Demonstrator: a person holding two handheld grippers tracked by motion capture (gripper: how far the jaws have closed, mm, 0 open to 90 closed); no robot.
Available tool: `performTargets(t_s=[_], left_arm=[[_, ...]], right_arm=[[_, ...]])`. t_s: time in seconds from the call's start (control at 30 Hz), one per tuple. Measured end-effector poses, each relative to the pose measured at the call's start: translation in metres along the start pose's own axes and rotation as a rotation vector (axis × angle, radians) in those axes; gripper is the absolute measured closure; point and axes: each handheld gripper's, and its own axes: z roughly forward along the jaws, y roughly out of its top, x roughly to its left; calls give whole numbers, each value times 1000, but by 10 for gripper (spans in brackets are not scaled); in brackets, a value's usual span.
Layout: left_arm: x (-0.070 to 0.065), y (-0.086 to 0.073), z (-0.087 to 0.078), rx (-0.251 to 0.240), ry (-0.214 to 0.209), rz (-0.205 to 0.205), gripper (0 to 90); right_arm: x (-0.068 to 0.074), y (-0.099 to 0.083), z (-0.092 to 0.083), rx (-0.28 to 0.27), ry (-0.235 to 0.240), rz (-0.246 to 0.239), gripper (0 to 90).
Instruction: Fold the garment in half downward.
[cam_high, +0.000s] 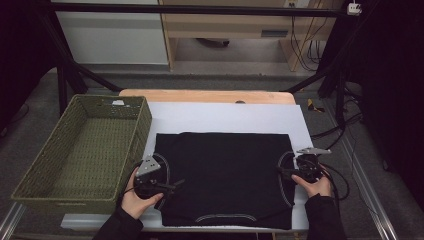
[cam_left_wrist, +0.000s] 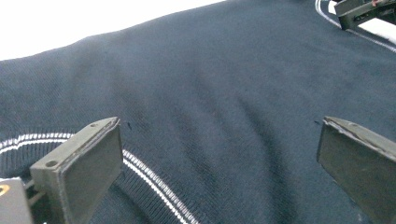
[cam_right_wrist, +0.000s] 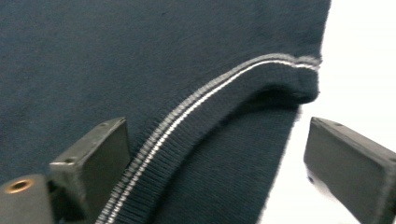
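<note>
**Dark sleeveless top lies flat, neck toward the person**

The dark sleeveless top (cam_high: 225, 175) lies spread flat on a white sheet (cam_high: 225, 117) that covers the wooden table (cam_high: 207, 95). Its neckline (cam_high: 226, 217), edged with a pale stripe, sits at the near edge of the table, and its straight hem runs along the far side, so the garment points with its neck toward the person and its neck-to-hem axis runs from near to far (it is only slightly longer that way than it is wide, as far as the high view tells). The two armholes curve along its left and right edges.

The left gripper (cam_left_wrist: 219, 163) is over the left armhole, its jaws standing wide apart with the fabric and the striped armhole trim (cam_left_wrist: 154, 182) below them; the pads do not press on the cloth. The right gripper (cam_right_wrist: 215, 168) is at the right armhole, its jaws also wide, one over the dark fabric and the other over the white sheet, with the ribbed striped trim (cam_right_wrist: 196, 112) between them and not pinched.

A green woven basket (cam_high: 40, 165) stands just beside the top, on its left.
</note>
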Motion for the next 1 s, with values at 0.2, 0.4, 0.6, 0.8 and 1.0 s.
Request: performTargets(t_s=[0.2, 0.4, 0.6, 0.8, 1.0], left_arm=[[-1, -1, 1, 6, -2, 0, 1], [-2, -2, 3, 14, -3, 6, 1], [-1, -4, 5, 19, 0, 2, 1], [-1, -4, 4, 15, 3, 5, 1], [1, -4, 3, 10, 10, 1, 1]], right_arm=[[4, 0, 0, -12, 24, 12, 206], [8, -1, -3, -5, 26, 27, 443], [13, 0, -4, 20, 93, 81, 741], [16, 3, -5, 31, 74, 79, 795], [9, 8, -12, -4, 44, 97, 804]])
